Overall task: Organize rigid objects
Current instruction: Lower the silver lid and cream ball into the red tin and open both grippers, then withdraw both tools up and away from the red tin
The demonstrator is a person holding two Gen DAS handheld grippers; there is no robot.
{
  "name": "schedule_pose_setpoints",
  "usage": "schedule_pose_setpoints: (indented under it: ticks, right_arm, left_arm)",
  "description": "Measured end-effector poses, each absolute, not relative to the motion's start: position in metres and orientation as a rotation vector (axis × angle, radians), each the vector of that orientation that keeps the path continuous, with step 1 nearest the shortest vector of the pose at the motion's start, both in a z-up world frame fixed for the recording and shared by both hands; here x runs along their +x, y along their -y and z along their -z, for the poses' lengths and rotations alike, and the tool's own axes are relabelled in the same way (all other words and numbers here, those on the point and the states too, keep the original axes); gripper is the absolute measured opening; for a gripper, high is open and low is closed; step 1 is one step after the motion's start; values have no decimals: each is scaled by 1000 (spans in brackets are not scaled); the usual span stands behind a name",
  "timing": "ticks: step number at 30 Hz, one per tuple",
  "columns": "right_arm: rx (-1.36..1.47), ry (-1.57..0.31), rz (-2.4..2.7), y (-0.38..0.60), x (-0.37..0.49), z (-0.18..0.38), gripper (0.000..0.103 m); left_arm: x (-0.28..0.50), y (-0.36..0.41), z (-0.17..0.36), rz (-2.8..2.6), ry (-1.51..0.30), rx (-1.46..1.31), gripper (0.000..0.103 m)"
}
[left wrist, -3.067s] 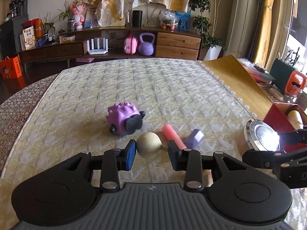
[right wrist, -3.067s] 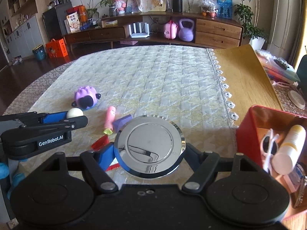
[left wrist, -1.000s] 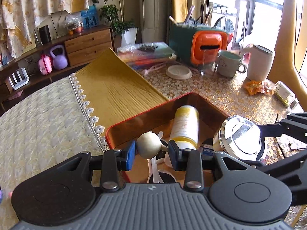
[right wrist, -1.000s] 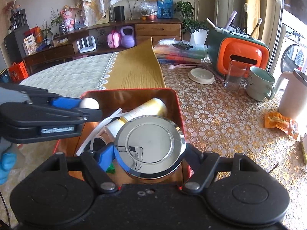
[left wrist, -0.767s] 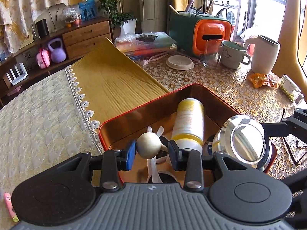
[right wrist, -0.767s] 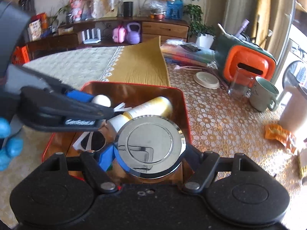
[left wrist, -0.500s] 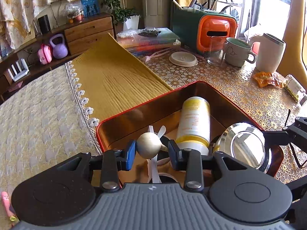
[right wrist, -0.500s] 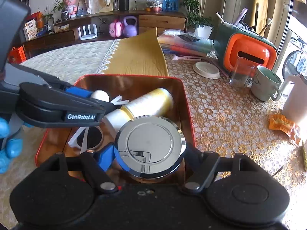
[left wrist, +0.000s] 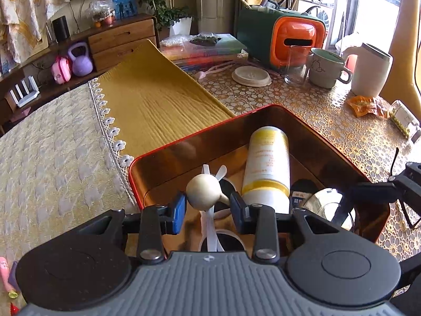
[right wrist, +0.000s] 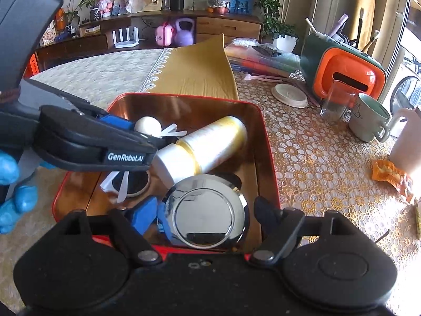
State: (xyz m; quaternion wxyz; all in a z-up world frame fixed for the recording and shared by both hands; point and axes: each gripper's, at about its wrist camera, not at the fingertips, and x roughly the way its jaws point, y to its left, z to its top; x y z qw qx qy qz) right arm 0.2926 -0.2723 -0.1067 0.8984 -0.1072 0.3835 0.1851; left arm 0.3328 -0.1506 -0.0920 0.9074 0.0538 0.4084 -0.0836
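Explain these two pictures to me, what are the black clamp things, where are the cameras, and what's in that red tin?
No robot here: a person holds a two-finger clamp in each hand, and each clamp carries a wide-angle camera looking along its fingers. So one picture is from the left clamp, the other from the right.

The left gripper is shut on a small cream ball and holds it above the red tin. You also see it from the side in the right view, with a blue-gloved hand behind it.

The right gripper is opening: its pads look clear of the shiny round metal lid, which lies down inside the tin.

Also in the tin: a white and yellow bottle on its side and white-framed sunglasses. The tin sits on a table with a patterned cloth, near a mug.
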Motion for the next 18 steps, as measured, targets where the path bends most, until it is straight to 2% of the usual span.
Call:
schedule_pose_setpoints:
  ticks: [3, 8, 18]
  right_arm:
    - [-206, -787, -377, 275, 291, 104, 82]
    - [-177, -755, -365, 280, 285, 95, 82]
    - [-105, -720, -361, 289, 270, 73, 83]
  left_arm:
    - [329, 152, 91, 166, -836, 126, 38]
    - [319, 148, 84, 169, -818, 125, 51]
    - [290, 137, 62, 223, -784, 89, 52]
